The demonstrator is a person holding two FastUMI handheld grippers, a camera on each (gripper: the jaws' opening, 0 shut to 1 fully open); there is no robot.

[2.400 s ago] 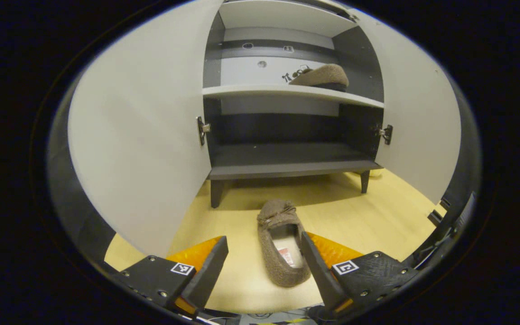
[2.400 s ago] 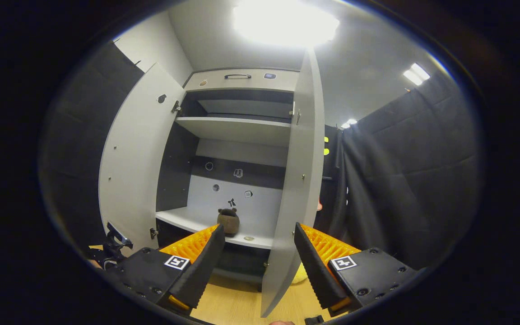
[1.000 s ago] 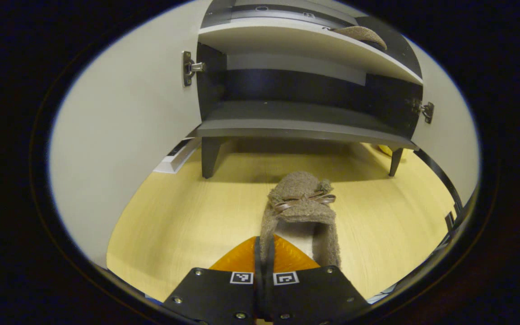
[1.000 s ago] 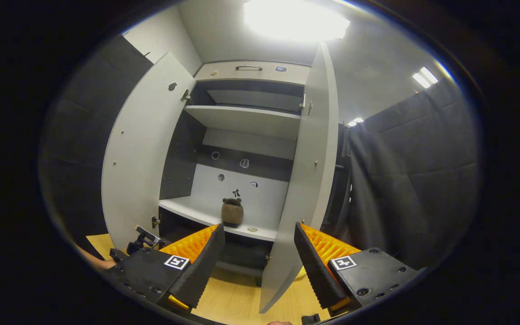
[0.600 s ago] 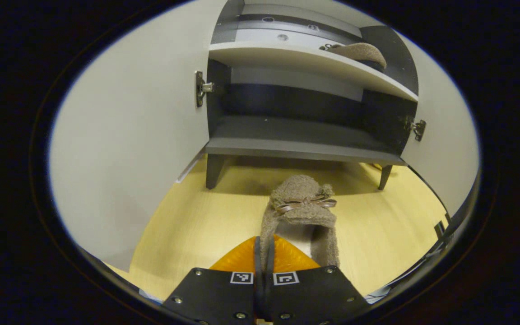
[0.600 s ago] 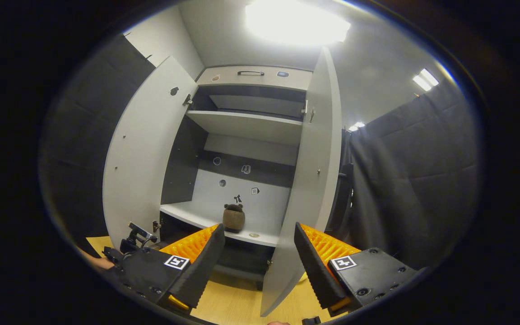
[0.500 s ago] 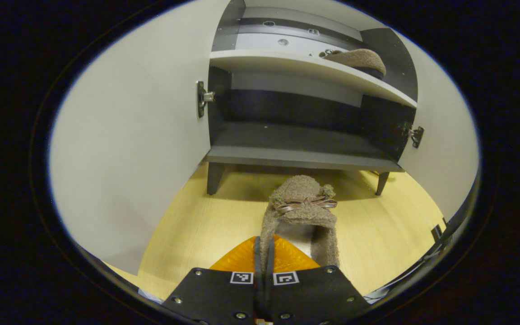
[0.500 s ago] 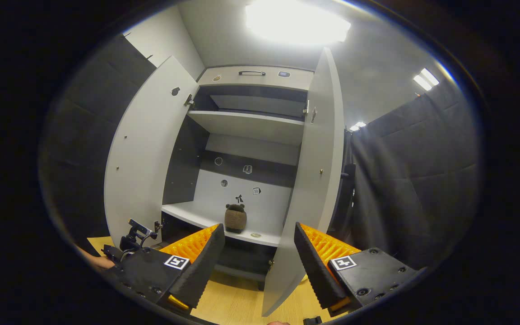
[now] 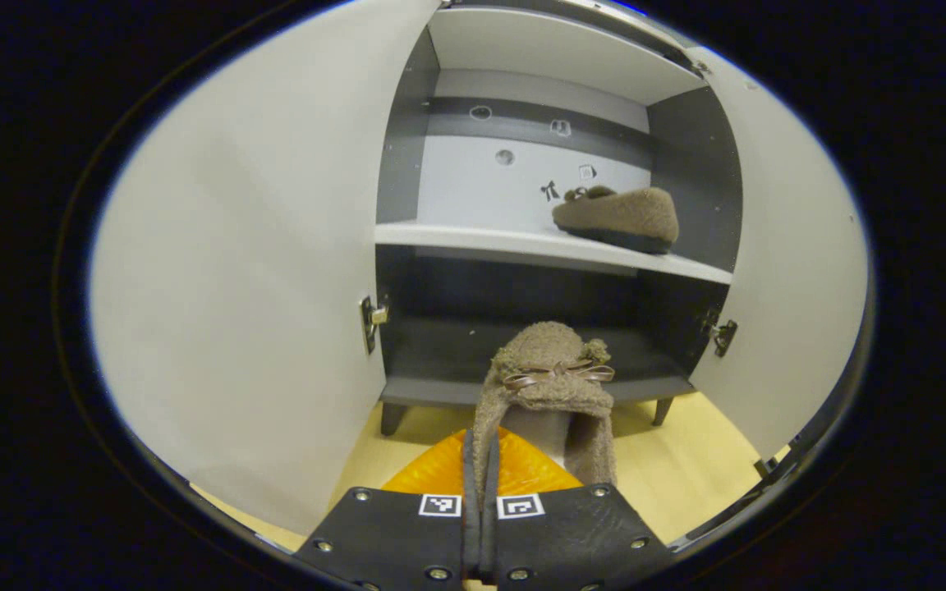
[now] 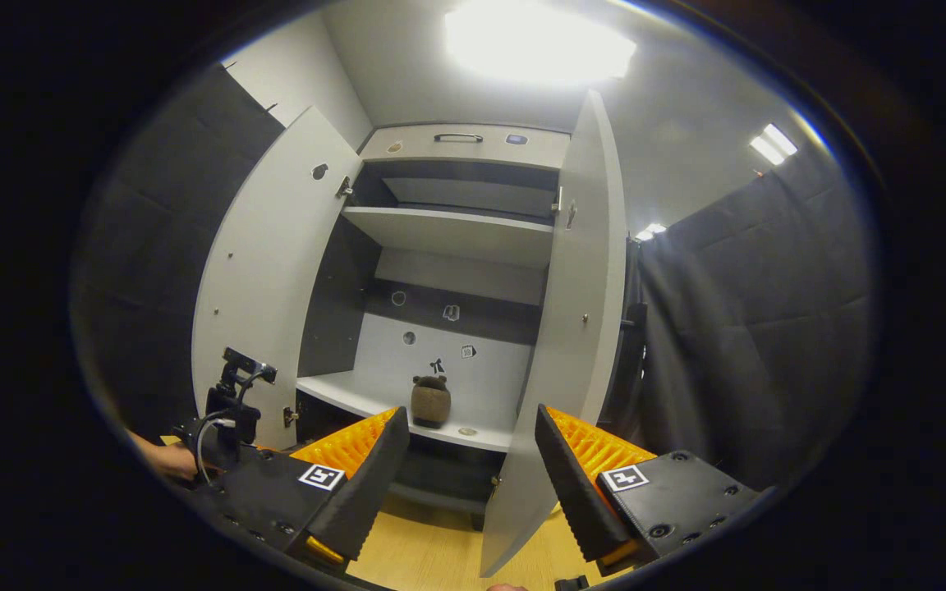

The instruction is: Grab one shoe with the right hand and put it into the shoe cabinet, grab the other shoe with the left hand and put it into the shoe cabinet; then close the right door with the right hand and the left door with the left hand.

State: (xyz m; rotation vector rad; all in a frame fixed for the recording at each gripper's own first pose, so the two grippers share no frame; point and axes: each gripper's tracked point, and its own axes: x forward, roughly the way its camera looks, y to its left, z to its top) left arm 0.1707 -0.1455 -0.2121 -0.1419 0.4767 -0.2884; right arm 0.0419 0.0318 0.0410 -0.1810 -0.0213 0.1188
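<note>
My left gripper (image 9: 479,460) has its two fingers pressed together on the side wall of a fuzzy brown slipper with a thin brown bow (image 9: 549,386), so that shoe hangs off the pale wooden floor (image 9: 686,476) with its toe pointing toward the grey shoe cabinet with dark inner panels (image 9: 522,164). In the left gripper view the held slipper sits in front of the cabinet's dark bottom shelf (image 9: 456,361), not yet inside. The other fuzzy brown slipper (image 9: 617,217) lies on its sole on the light grey middle shelf (image 9: 473,240), toward the right end, close to the dark side panel. Both pale grey doors stand wide open: the left door (image 9: 243,271) and the right door (image 9: 793,271), each with a metal hinge low on its inner edge

My right gripper (image 10: 469,460) holds nothing; its fingers are spread far apart, with plain air between them. In the right gripper view I look up at the cabinet from low down, and the shelved slipper (image 10: 430,402) shows toe-on beyond my fingers. The right door's edge (image 10: 571,328) faces me. At the lower left my left gripper's body with its cable (image 10: 227,410) is visible, and a hand (image 10: 163,460) behind it
</note>
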